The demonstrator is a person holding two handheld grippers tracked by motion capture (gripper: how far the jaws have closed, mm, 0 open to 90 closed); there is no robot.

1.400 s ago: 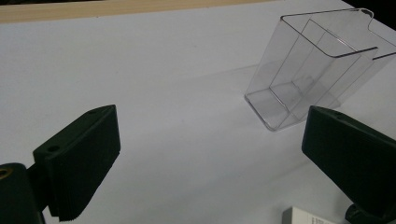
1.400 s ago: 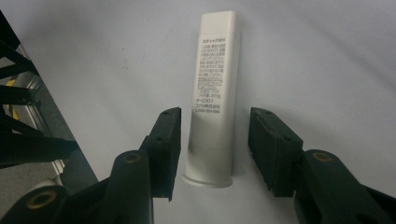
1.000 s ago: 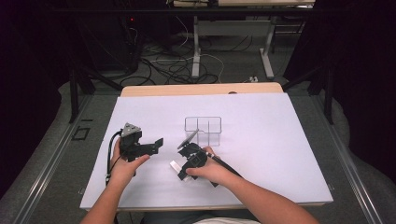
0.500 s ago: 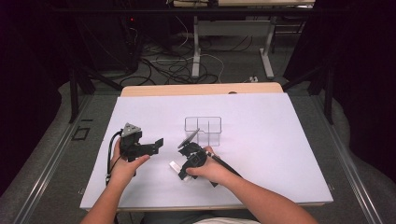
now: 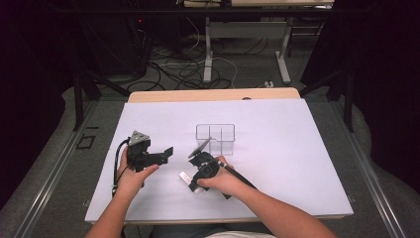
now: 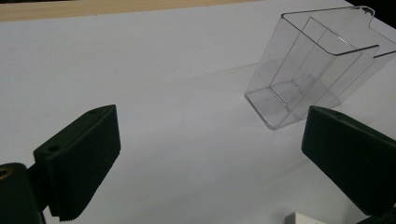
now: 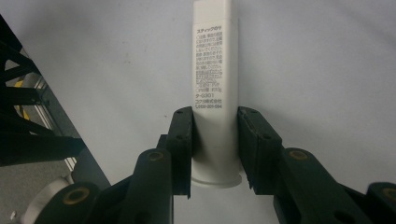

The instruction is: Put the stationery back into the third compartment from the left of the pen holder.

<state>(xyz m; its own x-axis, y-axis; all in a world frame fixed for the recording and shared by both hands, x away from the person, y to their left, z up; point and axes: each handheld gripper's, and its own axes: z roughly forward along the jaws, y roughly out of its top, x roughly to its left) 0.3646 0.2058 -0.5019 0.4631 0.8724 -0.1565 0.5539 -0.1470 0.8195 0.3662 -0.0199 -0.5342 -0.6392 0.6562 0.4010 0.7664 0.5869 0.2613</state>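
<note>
Right gripper (image 7: 215, 149) clamps a white stick (image 7: 213, 84) between its jaws, pads pressing both flanks near the capped end, just above the white sheet (image 5: 297, 148). The stick is slim, with printed text. Left gripper (image 6: 210, 158) stands open, near the clear box (image 6: 317, 70).

White glue stick (image 7: 215, 93): slim tube, flat-sided body, round collar at near end, block of small black print on upper face. Lying flat on white table sheet, well short of clear divided container (image 5: 215, 139), on person's side of it. In high view, one white end (image 5: 185, 177) visible, pointing away from container.
</note>
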